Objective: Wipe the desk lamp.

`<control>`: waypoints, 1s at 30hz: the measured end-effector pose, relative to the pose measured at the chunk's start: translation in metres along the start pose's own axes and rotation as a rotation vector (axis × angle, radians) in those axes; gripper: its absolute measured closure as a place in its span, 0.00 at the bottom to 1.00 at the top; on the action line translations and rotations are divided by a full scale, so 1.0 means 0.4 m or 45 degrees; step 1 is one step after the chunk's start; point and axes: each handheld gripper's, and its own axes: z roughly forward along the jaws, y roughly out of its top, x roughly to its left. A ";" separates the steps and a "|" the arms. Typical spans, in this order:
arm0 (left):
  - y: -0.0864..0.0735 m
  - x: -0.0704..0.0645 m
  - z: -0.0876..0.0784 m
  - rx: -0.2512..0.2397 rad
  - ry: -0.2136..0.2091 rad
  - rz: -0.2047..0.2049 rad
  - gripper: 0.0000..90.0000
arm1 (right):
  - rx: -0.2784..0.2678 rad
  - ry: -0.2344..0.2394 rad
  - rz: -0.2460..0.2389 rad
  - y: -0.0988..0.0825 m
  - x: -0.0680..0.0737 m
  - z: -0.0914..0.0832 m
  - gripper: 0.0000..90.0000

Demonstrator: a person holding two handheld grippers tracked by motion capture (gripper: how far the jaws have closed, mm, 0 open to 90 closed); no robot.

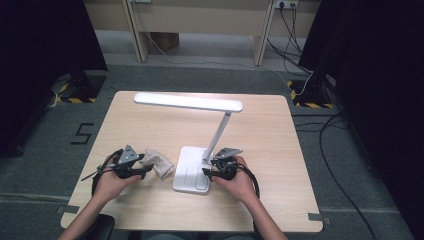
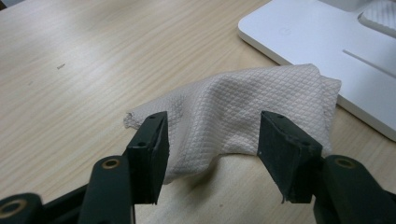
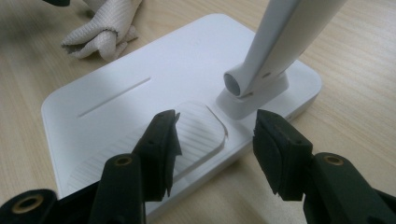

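High view first: I see the wooden counter (image 1: 150, 125) with a white desk lamp (image 1: 192, 170) standing near its front edge, the lamp's long flat head (image 1: 188, 102) stretched out to the left above the counter and its slanted stem (image 1: 218, 135) rising from the right rear corner of the base. My left hand-held gripper (image 1: 145, 171) sits at the front left, pointing toward a crumpled cream cloth (image 1: 157, 162) that lies on the counter just beside the left edge of the lamp base. From the left gripper view I read the left hand-held gripper (image 2: 212, 140) as spread wide: the cloth (image 2: 243, 107), a waffle-textured rag bunched into a ridge, lies between and just beyond the two black pads (image 2: 152, 149), and I see a gap on each side, so nothing is pinched. The far end of the cloth touches or overlaps the edge of the white lamp base (image 2: 308, 37). My right hand-held gripper (image 1: 209, 172) rests at the right side of the base, close under the stem. In the right gripper view the right hand-held gripper (image 3: 215, 144) is likewise spread, its jaws hovering over the front corner of the base (image 3: 154, 60), above a ribbed oval pad (image 3: 201, 128), with the stem's hinge (image 3: 254, 86) just ahead; the pads grip nothing.
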 end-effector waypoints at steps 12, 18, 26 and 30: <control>-0.019 0.014 -0.047 -0.036 0.039 -0.049 0.45 | -0.015 -0.036 0.013 -0.018 -0.018 -0.049 0.54; -0.039 0.025 -0.067 -0.059 0.066 -0.101 0.44 | -0.031 -0.065 0.020 -0.030 -0.032 -0.078 0.54; -0.071 0.033 -0.083 -0.046 0.084 -0.134 0.44 | -0.036 -0.105 0.046 -0.051 -0.050 -0.114 0.53; -0.081 0.038 -0.093 -0.047 0.098 -0.154 0.44 | -0.044 -0.120 0.057 -0.061 -0.056 -0.129 0.53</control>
